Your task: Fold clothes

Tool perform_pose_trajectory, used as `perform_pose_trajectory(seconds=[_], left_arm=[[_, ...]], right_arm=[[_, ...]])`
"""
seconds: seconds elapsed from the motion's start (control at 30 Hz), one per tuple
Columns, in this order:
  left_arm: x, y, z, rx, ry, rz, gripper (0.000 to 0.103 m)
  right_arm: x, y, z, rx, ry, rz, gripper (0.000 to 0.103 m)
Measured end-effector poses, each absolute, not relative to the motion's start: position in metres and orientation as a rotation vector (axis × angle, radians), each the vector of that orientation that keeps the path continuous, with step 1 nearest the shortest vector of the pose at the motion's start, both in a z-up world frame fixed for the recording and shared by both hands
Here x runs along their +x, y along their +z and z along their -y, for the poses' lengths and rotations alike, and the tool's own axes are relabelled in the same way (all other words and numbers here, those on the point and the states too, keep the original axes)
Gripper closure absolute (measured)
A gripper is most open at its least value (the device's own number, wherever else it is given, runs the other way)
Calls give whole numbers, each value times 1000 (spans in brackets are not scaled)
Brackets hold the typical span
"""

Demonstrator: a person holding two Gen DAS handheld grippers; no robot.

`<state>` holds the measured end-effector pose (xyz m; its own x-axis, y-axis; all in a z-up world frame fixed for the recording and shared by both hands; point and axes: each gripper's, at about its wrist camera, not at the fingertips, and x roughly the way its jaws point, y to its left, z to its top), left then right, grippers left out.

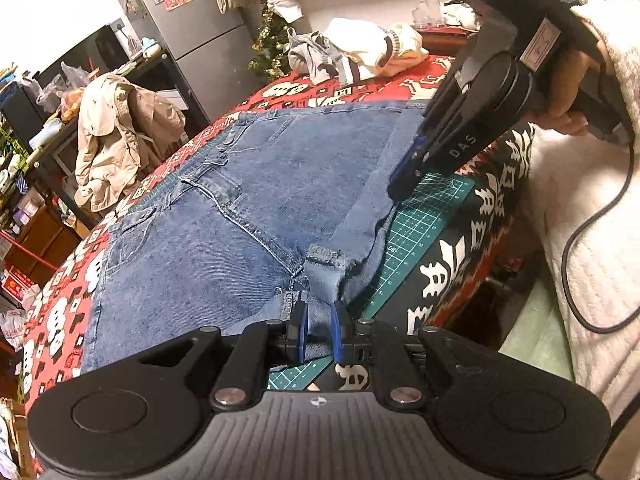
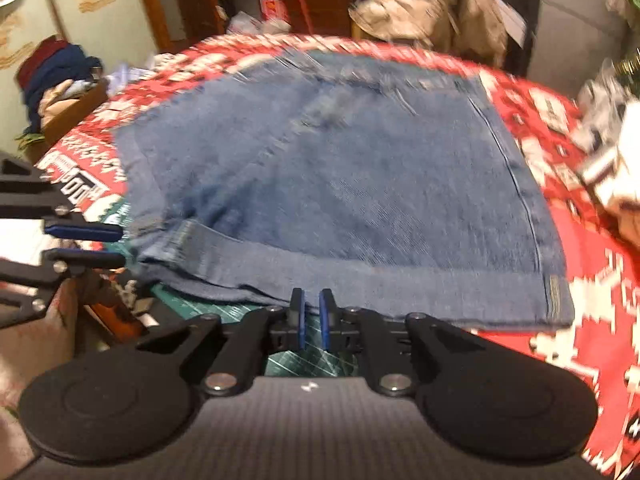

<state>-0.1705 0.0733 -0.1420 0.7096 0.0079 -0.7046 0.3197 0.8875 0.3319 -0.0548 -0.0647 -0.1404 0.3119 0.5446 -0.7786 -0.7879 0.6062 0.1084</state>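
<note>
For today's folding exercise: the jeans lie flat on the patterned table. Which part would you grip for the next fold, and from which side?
Probably the hemmed edge of the jeans nearest the person, where it lies over the green cutting mat. Come in from that near side, low and angled down: the stacked layers end there in a thick, free edge that jaws can pinch. The left gripper and right gripper are already at it.

Warm indoor light — right view motion-blurred, edges bowed.

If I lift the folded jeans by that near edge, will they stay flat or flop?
The jeans will probably sag: the hem already curls. The stacked denim looks fairly heavy. Sliding seems unlikely on the tablecloth.
</note>
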Motion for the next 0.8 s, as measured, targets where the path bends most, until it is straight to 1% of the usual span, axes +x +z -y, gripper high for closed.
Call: perform_pose_trajectory(seconds=[0.17, 0.27, 0.37, 0.57, 0.67, 0.8], left_arm=[[-162, -135, -78, 405, -170, -753, 89], [-161, -130, -83, 385, -150, -741, 89], [-163, -130, -93, 351, -124, -753, 89], [-166, -142, -114, 282, -96, -821, 89], [-162, -149, -117, 255, -94, -846, 89], [-158, -155, -110, 310, -69, -816, 89]], right_arm=[[-62, -132, 38, -299, 964, -795, 93], [-61, -145, 24, -348, 964, -853, 97], [-65, -147, 31, -354, 959, -856, 97], [-75, -144, 42, -378, 960, -925, 97], [-77, -134, 50, -333, 965, -906, 97], [-78, -118, 49, -292, 970, -864, 93]])
